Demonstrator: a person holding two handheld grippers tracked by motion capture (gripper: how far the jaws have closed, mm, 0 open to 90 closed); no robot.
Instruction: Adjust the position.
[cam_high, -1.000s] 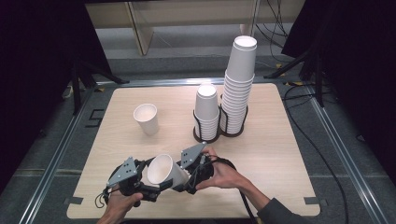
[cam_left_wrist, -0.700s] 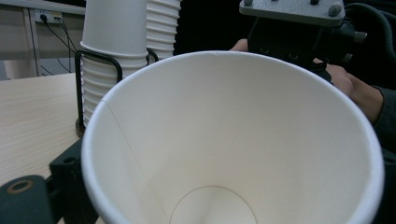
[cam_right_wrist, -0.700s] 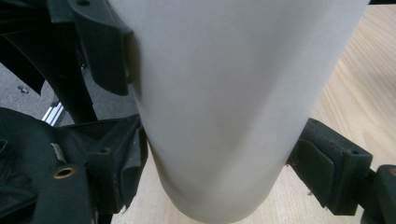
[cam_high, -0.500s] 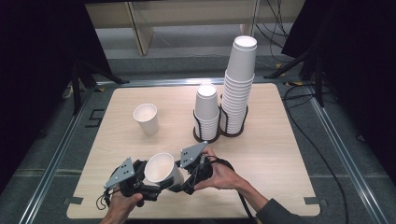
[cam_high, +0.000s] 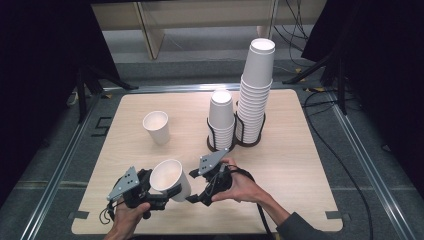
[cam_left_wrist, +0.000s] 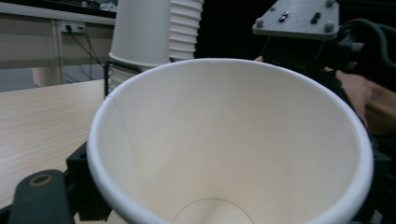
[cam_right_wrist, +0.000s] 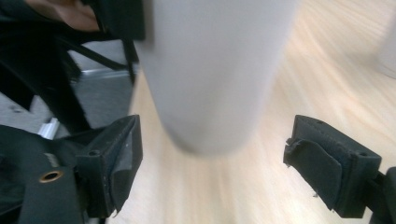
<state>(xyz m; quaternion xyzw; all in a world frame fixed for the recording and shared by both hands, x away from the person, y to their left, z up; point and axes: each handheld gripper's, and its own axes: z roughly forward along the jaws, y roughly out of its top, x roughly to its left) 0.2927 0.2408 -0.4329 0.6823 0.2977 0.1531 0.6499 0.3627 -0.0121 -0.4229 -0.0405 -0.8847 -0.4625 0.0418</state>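
At the lower centre of the high view, the left gripper (cam_high: 165, 192) had just been closing its jaws, which now clamped the paper cup (cam_high: 170, 179). The right gripper (cam_high: 196, 194) stood with jaws apart, the cup's base between them untouched: a handover, apparently. The cup's long axis tilted, mouth toward upper left. Beyond stood the lone cup (cam_high: 157, 127) and cup stacks (cam_high: 254, 95).

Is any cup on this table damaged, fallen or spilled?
Nothing stands out. The held cup is tilted, undamaged, in the left tool. The single cup and both stacks stand upright.
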